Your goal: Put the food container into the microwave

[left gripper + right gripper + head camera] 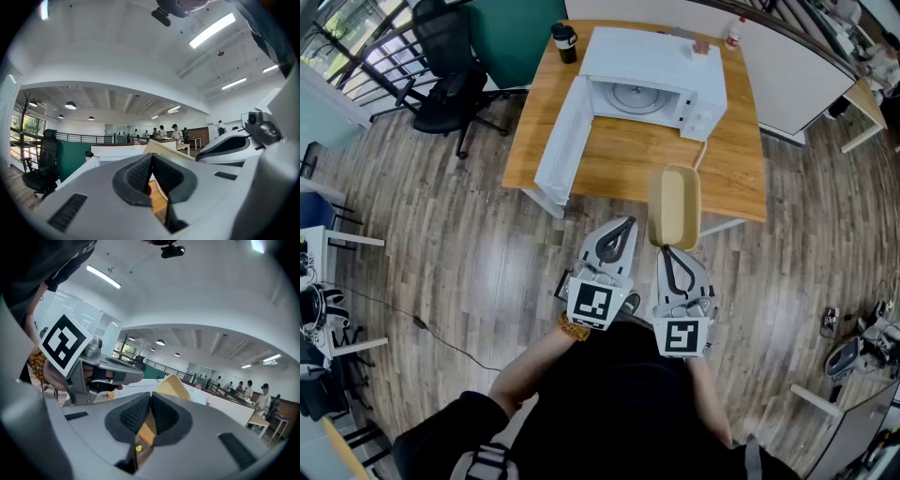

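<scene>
Right tongs (pixel 668 249) closed on the near end of the food container (pixel 675 204); in the right gripper view (pixel 150 412) a tan edge sits pinched between the pads. The container (pixel 171 384) is up in the air and sticks out ahead of the tongs. In the head view it lies over the near edge of the table (pixel 628 164), well short of the microwave (pixel 661 64). The gripped end is hidden by the jaws, and what it holds can't be told.

Left tongs (pixel 616 242) just beside the right, jaws together on nothing (pixel 152 172). The left gripper view catches only a tan sliver of the container (pixel 161 146).

The microwave stands on the table's far part, door (pixel 562 141) swung open to the left and seen mostly edge-on. Its cavity is partly visible, with a round plate inside. A black cup (pixel 565 42) stands left of it and a small bottle (pixel 733 31) behind it to the right, label too small to read. The person's arms are cut off at the bottom of the head view.
</scene>
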Action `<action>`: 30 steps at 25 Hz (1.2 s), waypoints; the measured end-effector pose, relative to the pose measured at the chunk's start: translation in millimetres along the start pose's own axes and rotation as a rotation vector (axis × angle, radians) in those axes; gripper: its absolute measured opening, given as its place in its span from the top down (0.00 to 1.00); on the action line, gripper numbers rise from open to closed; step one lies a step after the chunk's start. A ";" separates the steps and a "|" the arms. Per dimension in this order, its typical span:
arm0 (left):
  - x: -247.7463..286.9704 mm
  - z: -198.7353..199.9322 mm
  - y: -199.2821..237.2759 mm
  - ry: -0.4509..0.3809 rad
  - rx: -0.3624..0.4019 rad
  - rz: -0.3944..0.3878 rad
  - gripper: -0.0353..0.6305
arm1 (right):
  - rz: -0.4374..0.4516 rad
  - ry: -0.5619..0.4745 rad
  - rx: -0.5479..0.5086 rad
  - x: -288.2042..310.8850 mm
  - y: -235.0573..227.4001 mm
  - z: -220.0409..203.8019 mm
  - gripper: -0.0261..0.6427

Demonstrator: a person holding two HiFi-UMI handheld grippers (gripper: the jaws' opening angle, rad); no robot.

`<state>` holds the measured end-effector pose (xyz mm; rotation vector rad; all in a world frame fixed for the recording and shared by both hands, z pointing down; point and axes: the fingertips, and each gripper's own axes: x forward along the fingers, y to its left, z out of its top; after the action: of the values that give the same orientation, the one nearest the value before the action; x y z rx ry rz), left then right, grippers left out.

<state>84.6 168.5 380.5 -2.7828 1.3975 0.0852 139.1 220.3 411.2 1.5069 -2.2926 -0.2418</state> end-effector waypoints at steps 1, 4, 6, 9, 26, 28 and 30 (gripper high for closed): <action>-0.7 0.4 -0.7 0.000 0.003 0.004 0.92 | 0.004 -0.004 -0.007 -1.2 -0.5 0.4 0.93; -2.3 3.0 -3.3 -0.006 0.009 0.016 0.92 | 0.009 -0.018 -0.021 -4.7 -2.7 1.3 0.93; -3.8 4.2 -5.5 -0.011 0.009 0.024 0.92 | 0.011 -0.030 -0.024 -7.3 -4.0 2.0 0.93; -5.4 0.1 -8.8 0.000 0.008 0.032 0.92 | 0.025 -0.029 -0.011 -10.6 -4.5 -0.2 0.93; 0.9 -5.0 -28.3 0.013 0.002 0.035 0.92 | 0.015 -0.017 0.059 -24.4 -19.5 -21.2 0.93; 3.8 -3.2 -31.3 0.003 -0.004 0.029 0.92 | 0.008 -0.010 0.069 -26.8 -21.8 -23.9 0.93; 6.0 -2.9 -35.0 0.000 -0.005 0.018 0.92 | 0.001 -0.001 0.069 -28.8 -24.2 -26.8 0.93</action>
<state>116.4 184.5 383.0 -2.7746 1.4238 0.0895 180.6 238.4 420.8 1.5393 -2.3244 -0.1649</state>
